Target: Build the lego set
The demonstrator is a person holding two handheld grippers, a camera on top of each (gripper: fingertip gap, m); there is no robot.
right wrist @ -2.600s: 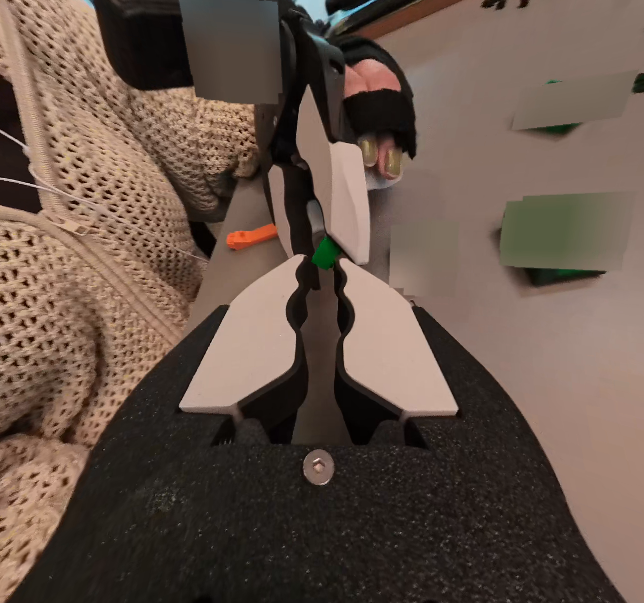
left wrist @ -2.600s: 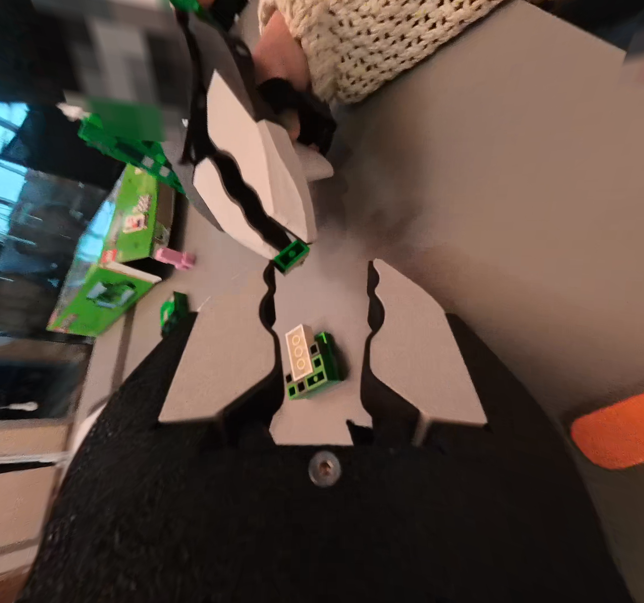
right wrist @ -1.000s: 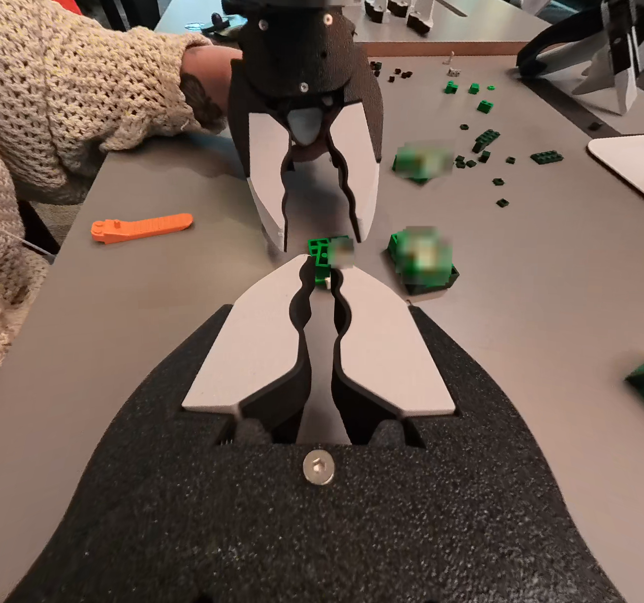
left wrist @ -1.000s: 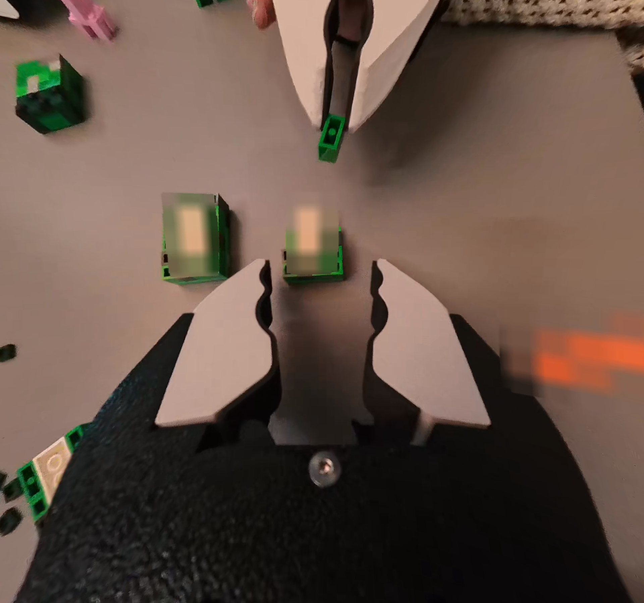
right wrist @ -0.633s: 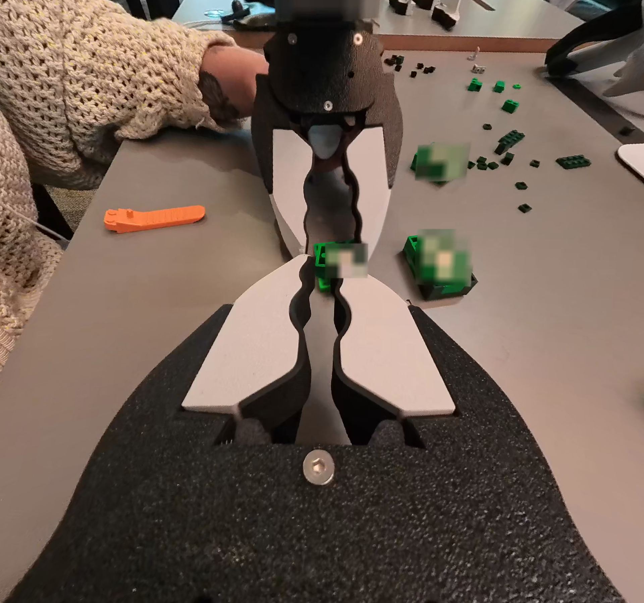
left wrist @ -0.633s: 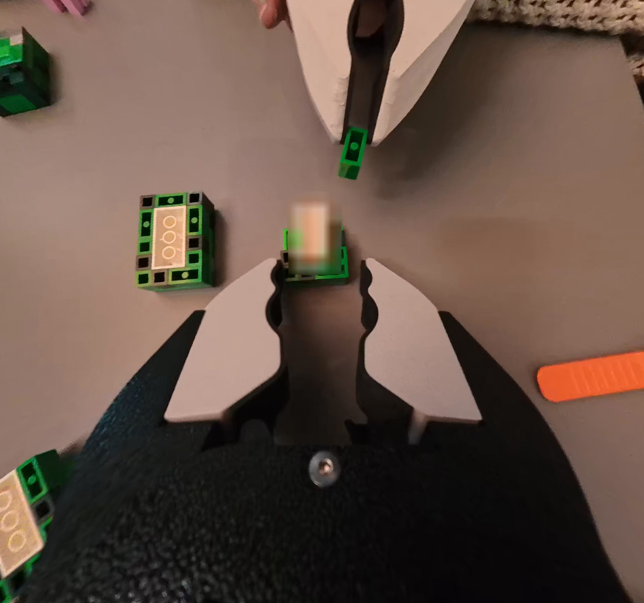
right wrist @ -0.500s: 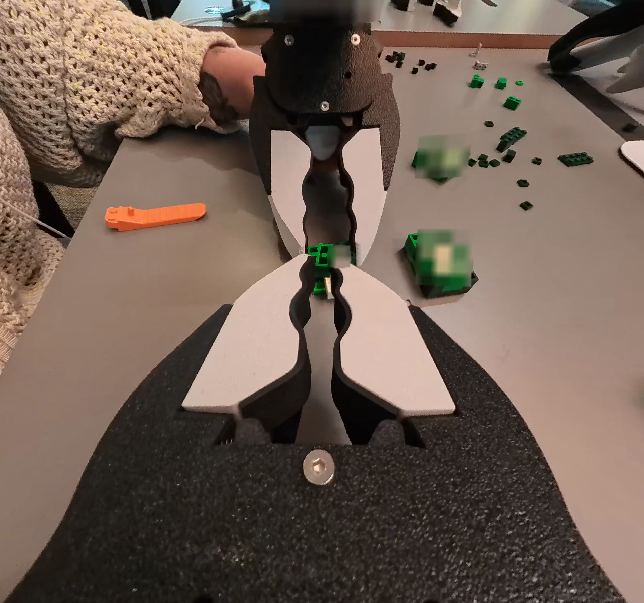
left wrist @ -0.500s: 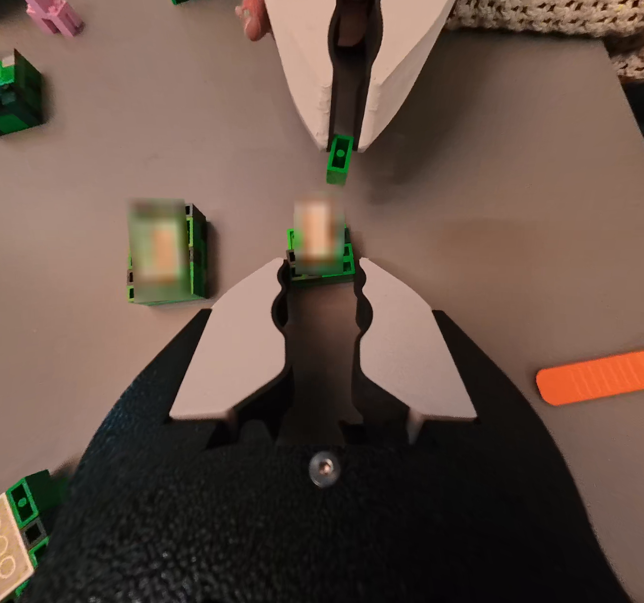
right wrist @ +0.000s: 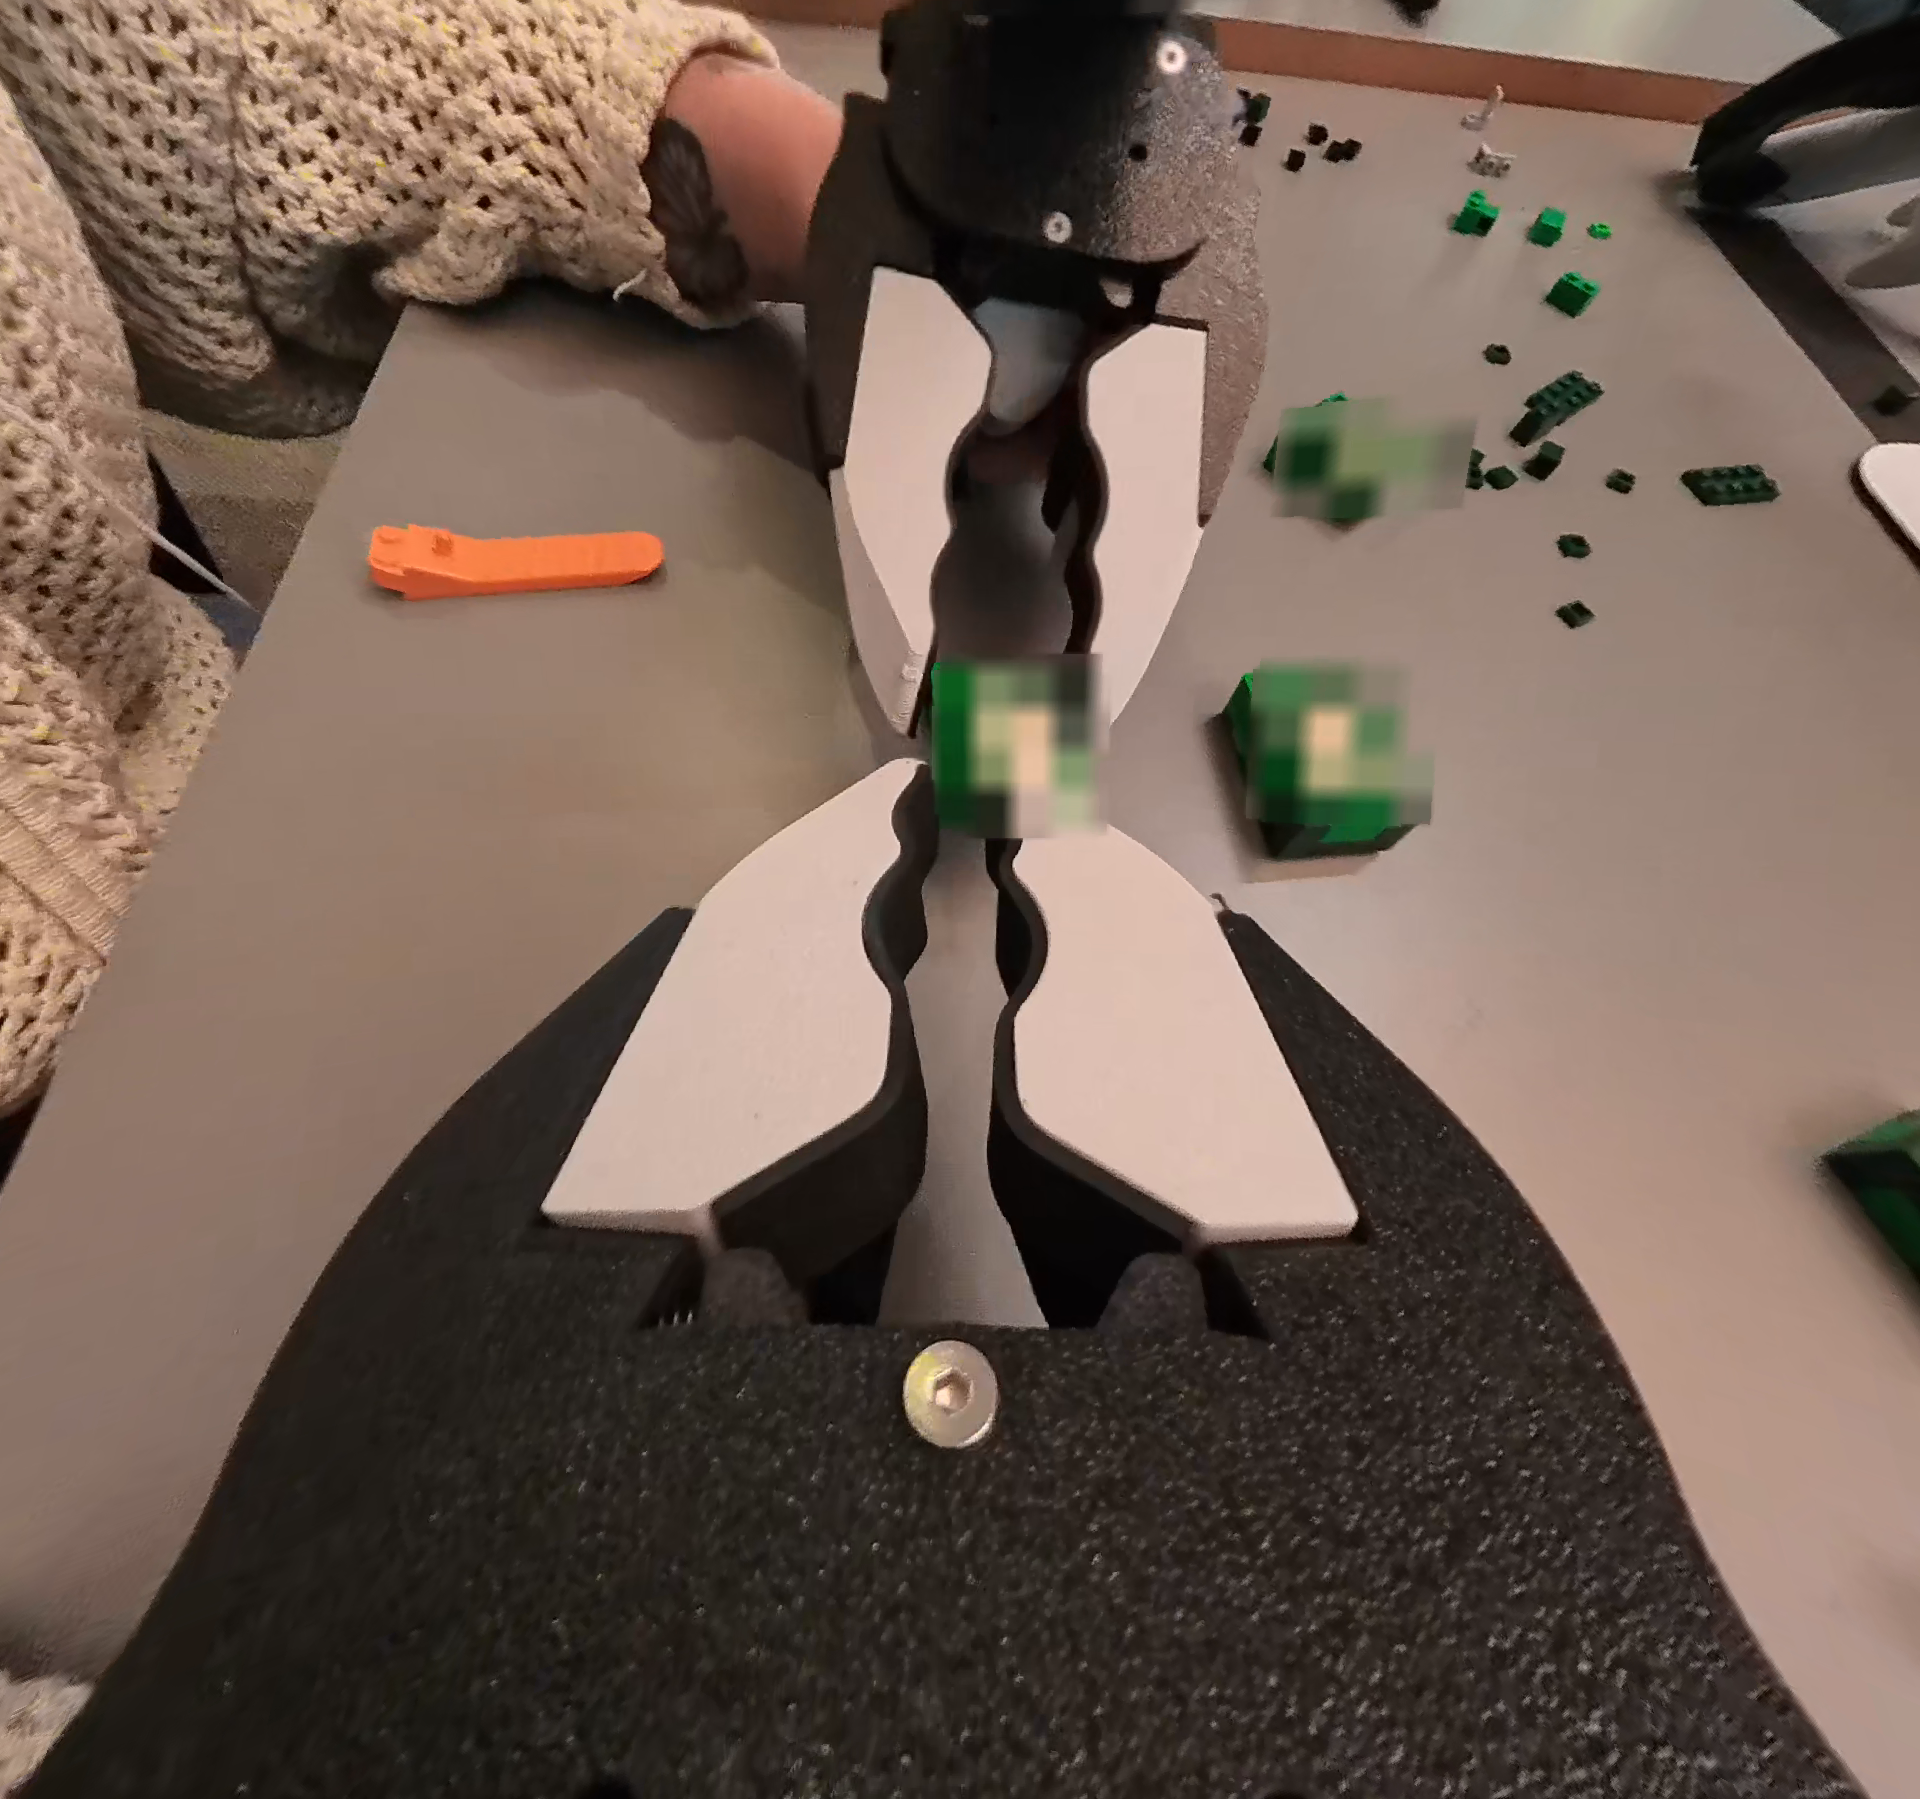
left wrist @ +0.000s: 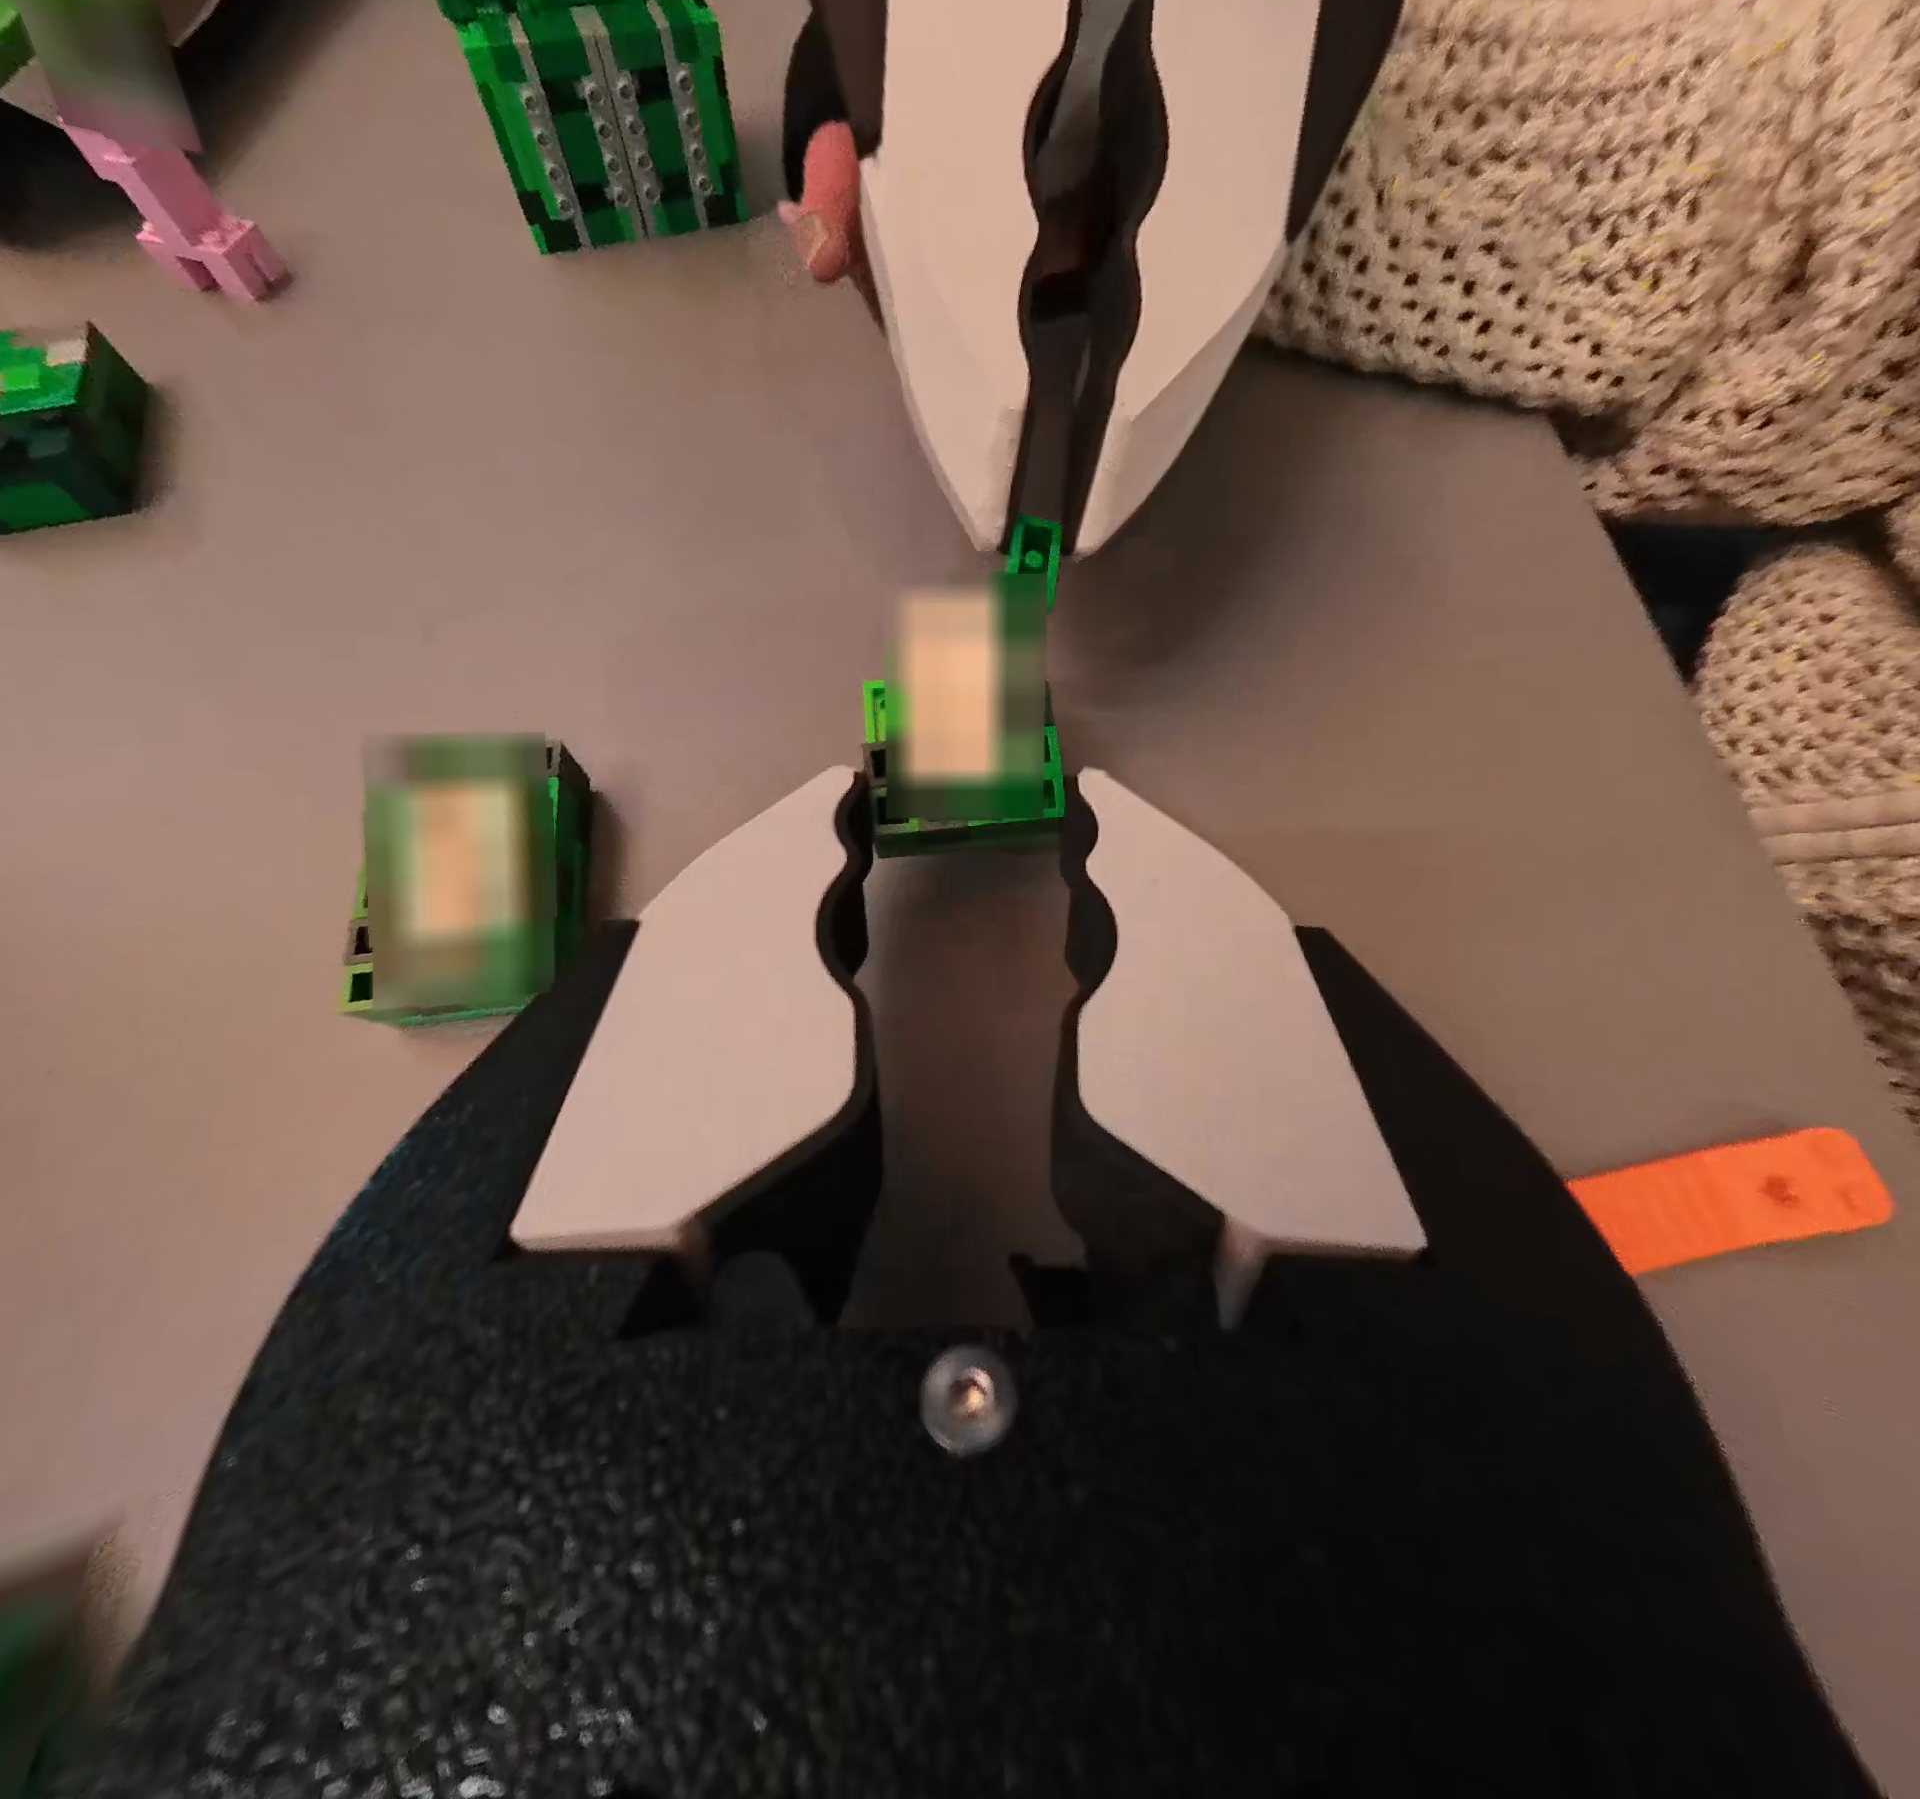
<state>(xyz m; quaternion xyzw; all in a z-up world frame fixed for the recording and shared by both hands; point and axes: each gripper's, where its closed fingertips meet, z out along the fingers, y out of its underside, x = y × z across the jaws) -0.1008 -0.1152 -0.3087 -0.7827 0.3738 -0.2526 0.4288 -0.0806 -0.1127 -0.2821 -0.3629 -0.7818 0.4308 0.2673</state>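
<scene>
Small green brick point(left wrist: 1032, 544) pinched in right gripper point(left wrist: 1039, 536) fingers; left gripper point(left wrist: 966, 793) fingers clamp green block point(left wrist: 966, 830).

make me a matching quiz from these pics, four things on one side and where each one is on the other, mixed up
Things:
1. small green brick
2. orange lever piece
3. pink figure
4. small green assembly

Places:
A. lying flat on the grey table, beside the knit sleeve
B. between the tips of the left tool
C. pinched in the tips of the right tool
D. on the table at the far left of the left wrist view

Pairs: 1-C, 2-A, 3-D, 4-B
</scene>
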